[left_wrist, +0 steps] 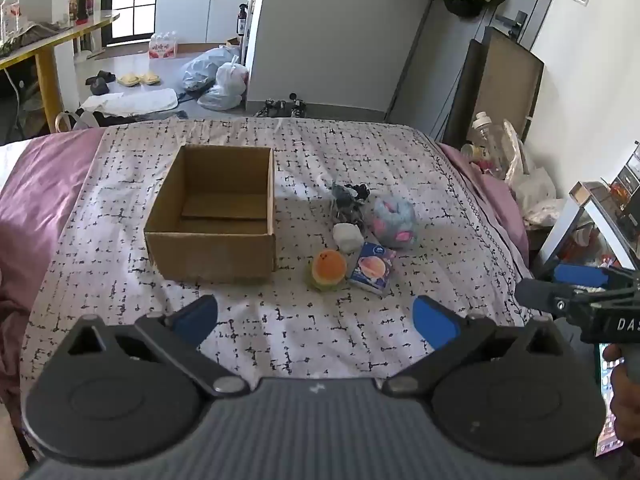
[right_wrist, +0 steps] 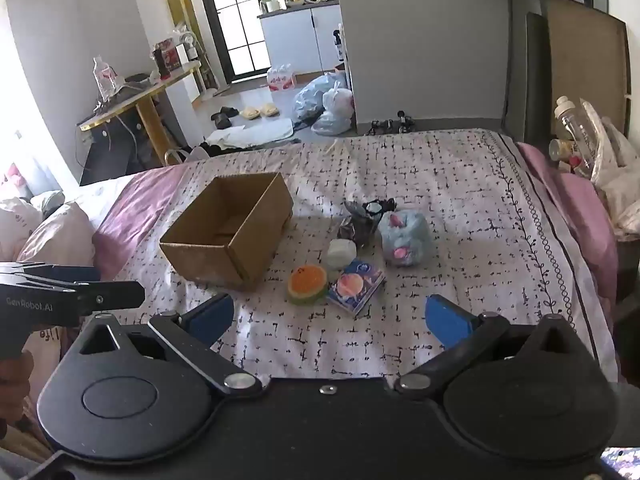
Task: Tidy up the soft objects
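An open brown cardboard box (left_wrist: 216, 216) (right_wrist: 232, 228) stands on the patterned bedspread (left_wrist: 320, 328) (right_wrist: 460, 208), nothing visible inside. To its right lies a cluster: an orange and green round plush (left_wrist: 328, 268) (right_wrist: 307, 284), a blue tissue pack (left_wrist: 372, 268) (right_wrist: 356, 286), a white soft lump (left_wrist: 347, 237) (right_wrist: 342, 254), a fluffy blue and pink plush (left_wrist: 392, 216) (right_wrist: 404, 238) and a dark crumpled item (left_wrist: 346, 198) (right_wrist: 360, 220). My left gripper (left_wrist: 316, 320) is open and empty, held above the bed in front of them. My right gripper (right_wrist: 330, 320) is open and empty too.
The bed's pink sheet edges (left_wrist: 36, 184) (right_wrist: 576, 208) flank the spread. Bottles and bags (left_wrist: 504, 152) (right_wrist: 588, 148) crowd the right side. Pillows (right_wrist: 44, 228) lie at the left. Plastic bags (left_wrist: 218, 76) and slippers sit on the floor beyond the bed.
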Demonstrator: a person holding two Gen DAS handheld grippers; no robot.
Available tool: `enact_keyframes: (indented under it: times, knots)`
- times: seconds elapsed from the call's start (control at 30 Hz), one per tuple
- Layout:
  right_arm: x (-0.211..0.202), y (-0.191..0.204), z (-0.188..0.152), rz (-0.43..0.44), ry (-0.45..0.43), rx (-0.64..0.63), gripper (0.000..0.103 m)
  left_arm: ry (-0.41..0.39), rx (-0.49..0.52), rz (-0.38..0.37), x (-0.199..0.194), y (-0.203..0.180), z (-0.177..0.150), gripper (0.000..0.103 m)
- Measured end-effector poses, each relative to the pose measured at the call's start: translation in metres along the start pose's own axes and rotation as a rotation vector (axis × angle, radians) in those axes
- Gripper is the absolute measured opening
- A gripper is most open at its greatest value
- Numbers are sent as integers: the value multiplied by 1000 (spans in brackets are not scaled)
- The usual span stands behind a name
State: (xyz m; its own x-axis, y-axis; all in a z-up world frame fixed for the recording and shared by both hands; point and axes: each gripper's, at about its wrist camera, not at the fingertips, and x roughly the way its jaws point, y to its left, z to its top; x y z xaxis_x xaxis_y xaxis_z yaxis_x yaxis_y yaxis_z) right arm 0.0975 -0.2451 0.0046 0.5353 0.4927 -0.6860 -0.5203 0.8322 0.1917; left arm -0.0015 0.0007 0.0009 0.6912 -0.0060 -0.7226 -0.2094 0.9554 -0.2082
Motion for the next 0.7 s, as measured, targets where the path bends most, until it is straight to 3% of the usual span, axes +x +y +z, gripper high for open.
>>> enact_keyframes:
  times: [0.27, 0.33, 0.7]
  knots:
    - [2, -5, -3, -7, 37, 14, 103, -11, -4, -16, -16, 1, -10, 103]
    - [4, -6, -6, -17, 38, 6, 103, 32, 11, -1, 6, -2, -1, 103]
    - [2, -5, -5, -31, 36, -11, 103, 35, 9, -9, 7, -6, 3, 103]
